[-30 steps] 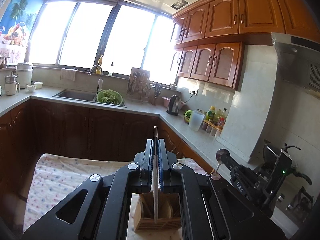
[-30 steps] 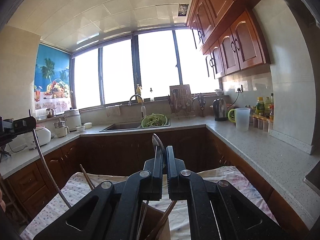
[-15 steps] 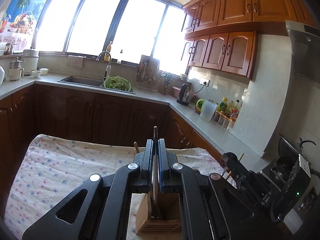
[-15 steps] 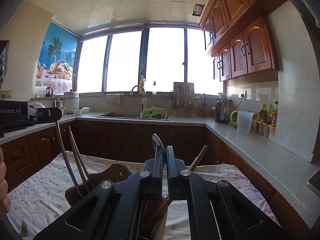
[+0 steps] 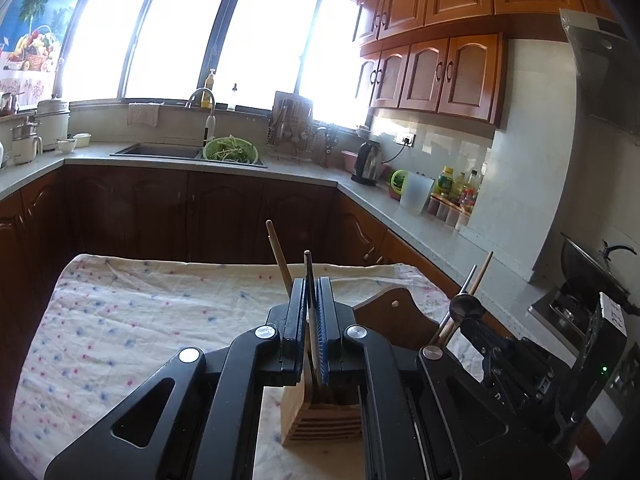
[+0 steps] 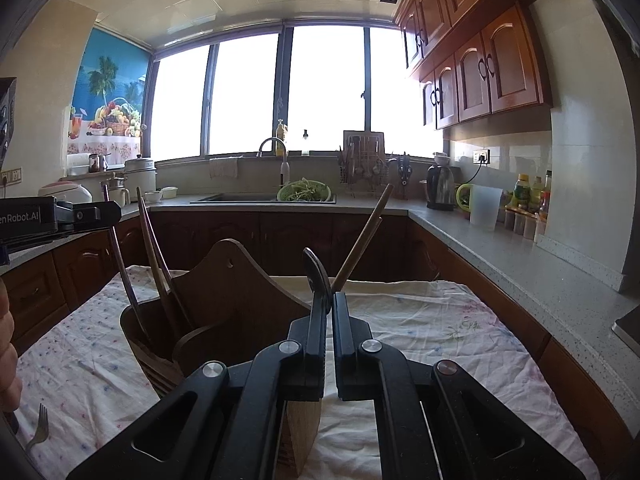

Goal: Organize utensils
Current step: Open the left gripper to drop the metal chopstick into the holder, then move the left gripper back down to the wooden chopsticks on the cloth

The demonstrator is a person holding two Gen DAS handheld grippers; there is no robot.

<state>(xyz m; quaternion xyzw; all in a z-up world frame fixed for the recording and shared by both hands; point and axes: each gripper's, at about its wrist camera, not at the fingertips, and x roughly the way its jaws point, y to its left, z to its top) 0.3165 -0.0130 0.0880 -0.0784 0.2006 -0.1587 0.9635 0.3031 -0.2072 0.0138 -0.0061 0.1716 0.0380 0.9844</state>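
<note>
A wooden utensil holder (image 5: 320, 412) stands on the floral cloth just under both grippers; it also shows in the right wrist view (image 6: 224, 300). My left gripper (image 5: 311, 320) is shut on a thin flat utensil (image 5: 308, 276) that points down into the holder. My right gripper (image 6: 328, 320) is shut on a dark-handled utensil (image 6: 316, 272) over the holder's right part. Wooden chopsticks (image 6: 360, 240) and long utensils (image 6: 150, 264) stand in the holder. The right gripper shows in the left wrist view (image 5: 466, 310).
A fork (image 6: 38, 428) lies on the cloth (image 6: 420, 328) at the near left. A person's hand (image 6: 8, 356) is at the left edge. Kitchen counters (image 6: 520, 272) with a kettle, jug and bottles run behind and to the right. A stove (image 5: 580, 304) is at the right.
Both grippers have come down and tilted toward the table. The holder has come closer under them, and the held utensils have sunk toward it.
</note>
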